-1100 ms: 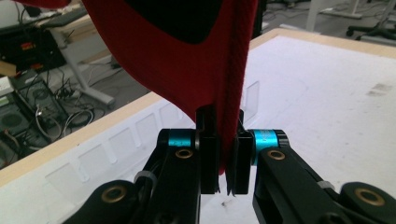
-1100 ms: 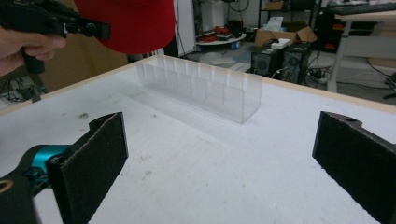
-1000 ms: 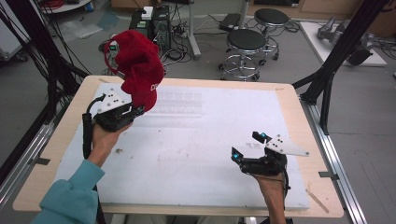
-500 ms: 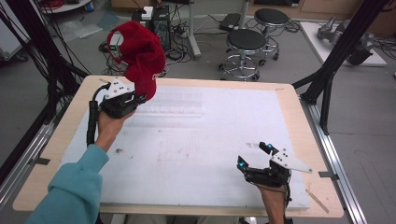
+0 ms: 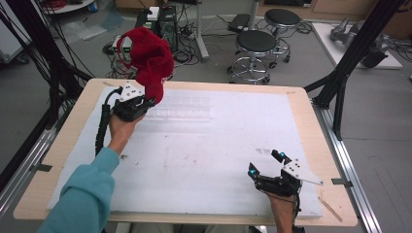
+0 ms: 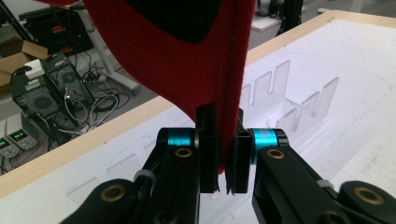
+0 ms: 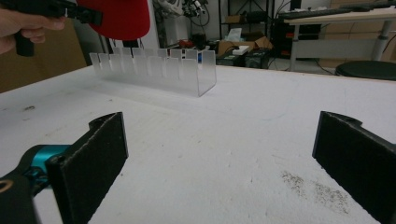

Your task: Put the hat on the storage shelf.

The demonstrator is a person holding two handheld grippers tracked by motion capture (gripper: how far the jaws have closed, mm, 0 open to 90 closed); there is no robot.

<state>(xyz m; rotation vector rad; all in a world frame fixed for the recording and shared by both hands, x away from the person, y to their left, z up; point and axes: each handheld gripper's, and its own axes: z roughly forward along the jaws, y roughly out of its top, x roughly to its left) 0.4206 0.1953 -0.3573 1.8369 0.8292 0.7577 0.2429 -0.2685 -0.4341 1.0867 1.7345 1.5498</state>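
A red cap (image 5: 149, 59) hangs upside-up above the table's far left, its brim edge pinched in my left gripper (image 5: 148, 100). In the left gripper view the red cap (image 6: 177, 51) rises from between the shut jaws of my left gripper (image 6: 223, 156). A clear acrylic slotted rack (image 5: 180, 110) lies on the white sheet just right of that gripper, seen as a clear rack (image 7: 156, 70) in the right gripper view. My right gripper (image 5: 265, 163) rests low near the table's front right, jaws wide open, nothing between them; my right gripper (image 7: 219, 158) faces the rack.
The white sheet (image 5: 233, 136) covers most of the wooden table (image 5: 316, 126). Black frame posts stand at both table sides. Two stools (image 5: 257, 46) and cabled equipment (image 5: 163, 19) sit on the floor beyond the far edge.
My left gripper has carried the red cap farther back and a little higher. My right gripper has drawn back toward the front right edge, still open.
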